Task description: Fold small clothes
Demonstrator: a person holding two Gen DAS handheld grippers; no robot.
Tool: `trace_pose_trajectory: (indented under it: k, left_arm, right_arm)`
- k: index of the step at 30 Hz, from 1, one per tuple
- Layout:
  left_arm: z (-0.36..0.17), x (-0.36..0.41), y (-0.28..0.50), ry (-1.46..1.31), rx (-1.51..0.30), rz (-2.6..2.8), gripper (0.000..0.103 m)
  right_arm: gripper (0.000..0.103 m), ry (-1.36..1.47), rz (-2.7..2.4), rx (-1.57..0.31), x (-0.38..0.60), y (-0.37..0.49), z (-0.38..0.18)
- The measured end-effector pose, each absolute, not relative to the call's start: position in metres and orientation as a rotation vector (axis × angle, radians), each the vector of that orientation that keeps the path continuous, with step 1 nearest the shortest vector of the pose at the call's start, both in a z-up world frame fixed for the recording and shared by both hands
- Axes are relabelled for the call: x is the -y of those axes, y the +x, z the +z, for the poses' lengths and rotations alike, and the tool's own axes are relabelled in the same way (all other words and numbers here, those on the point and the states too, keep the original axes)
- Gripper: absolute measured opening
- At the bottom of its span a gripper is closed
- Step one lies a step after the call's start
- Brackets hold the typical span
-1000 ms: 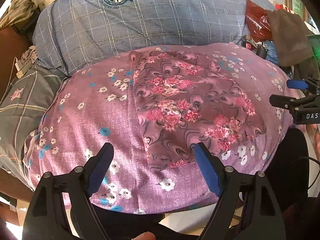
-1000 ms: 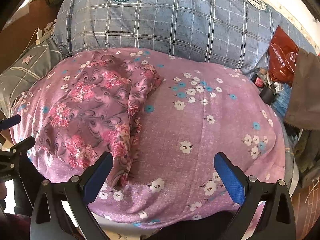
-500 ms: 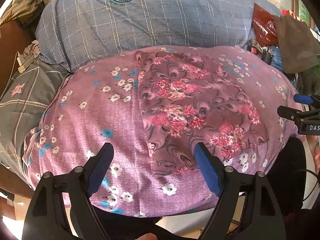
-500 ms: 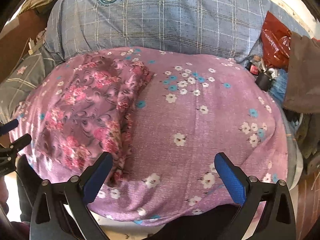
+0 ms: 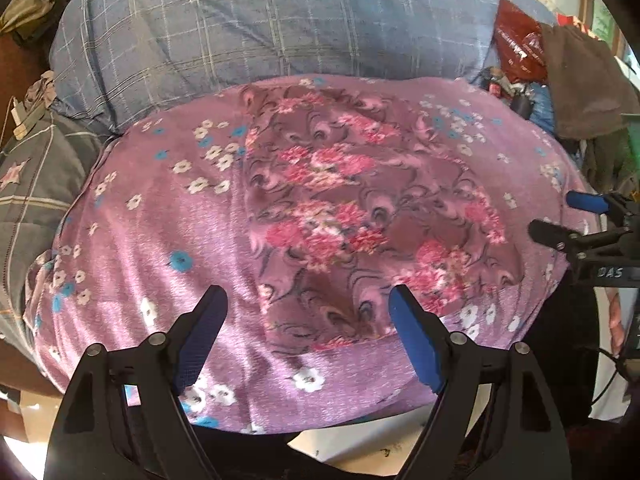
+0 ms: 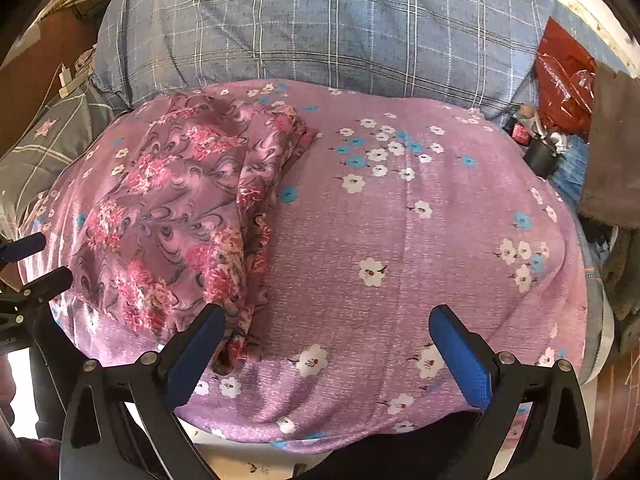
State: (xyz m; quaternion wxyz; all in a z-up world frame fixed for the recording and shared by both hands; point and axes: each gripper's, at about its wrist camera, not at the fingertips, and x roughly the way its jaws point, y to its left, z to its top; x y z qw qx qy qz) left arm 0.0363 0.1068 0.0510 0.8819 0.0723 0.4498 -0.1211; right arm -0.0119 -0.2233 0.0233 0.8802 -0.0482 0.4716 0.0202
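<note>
A folded mauve garment with pink flower print (image 5: 360,216) lies on a purple floral pillow (image 5: 160,232); in the right wrist view the garment (image 6: 180,216) lies on the pillow's (image 6: 420,240) left half. My left gripper (image 5: 308,332) is open and empty, hovering over the garment's near edge. My right gripper (image 6: 324,344) is open and empty, above the pillow's near edge, its left finger by the garment's near corner. The right gripper also shows at the right edge of the left wrist view (image 5: 560,220).
A blue checked pillow (image 5: 280,28) lies behind the purple one. A grey star-print cloth (image 5: 28,184) is at the left. A red plastic bag (image 6: 564,80), brown cloth (image 5: 580,80) and small clutter sit at the right.
Both grippers have pulled back and up a little from the pillow. The garment lies unmoved. Both stay open.
</note>
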Motion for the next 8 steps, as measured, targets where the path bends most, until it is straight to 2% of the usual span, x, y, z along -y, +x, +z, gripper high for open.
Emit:
trace_pose_trajectory:
  k: [8]
  left_arm:
    - [0.0513, -0.0961, 0.0405, 0.152, -0.941, -0.255, 0.083]
  right_arm:
    - [0.103, -0.11, 0.046, -0.991, 0.2235, -0.0067, 0.0217]
